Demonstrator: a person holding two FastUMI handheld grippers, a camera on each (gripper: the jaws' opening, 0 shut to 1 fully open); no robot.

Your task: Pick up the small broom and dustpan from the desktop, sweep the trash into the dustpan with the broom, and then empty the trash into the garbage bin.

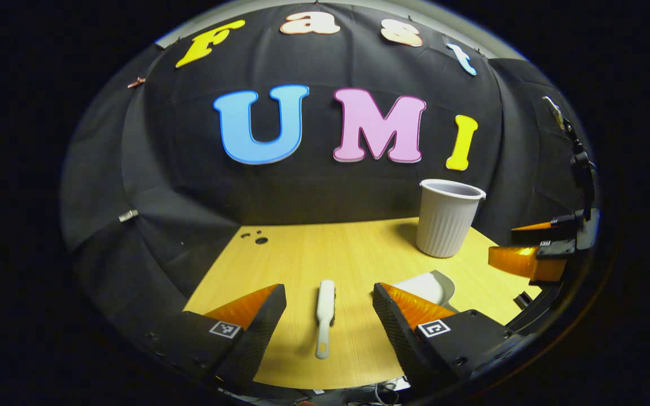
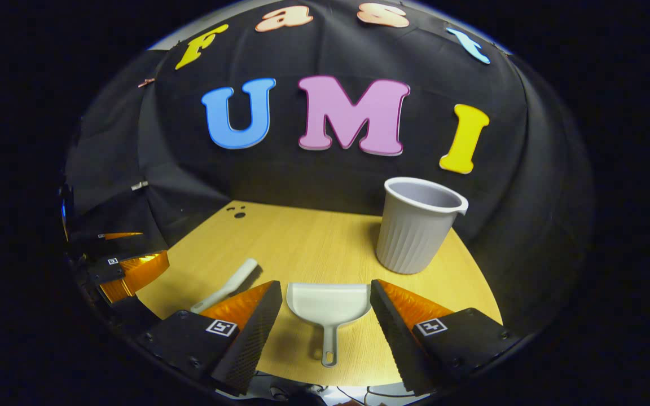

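While both grippers hang wide open, left gripper (image 1: 329, 307) straddles the broom (image 1: 324, 317) lying lengthwise, and right gripper (image 2: 325, 304) lines up on the dustpan (image 2: 328, 307), handle pointing back.

The right gripper (image 2: 325, 316) is hovering wide open around the dustpan (image 2: 328, 307); the garbage bin (image 2: 418, 225) is standing right of centre, with what are probably trash specks (image 2: 238, 212) at upper left.

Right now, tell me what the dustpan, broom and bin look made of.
Dustpan: likely matte white plastic, thin moulded scoop with a hanging hole. Broom: same pale plastic handle, dark bristles. Garbage bin: grey plastic by its ribbed, slightly glossy wall.
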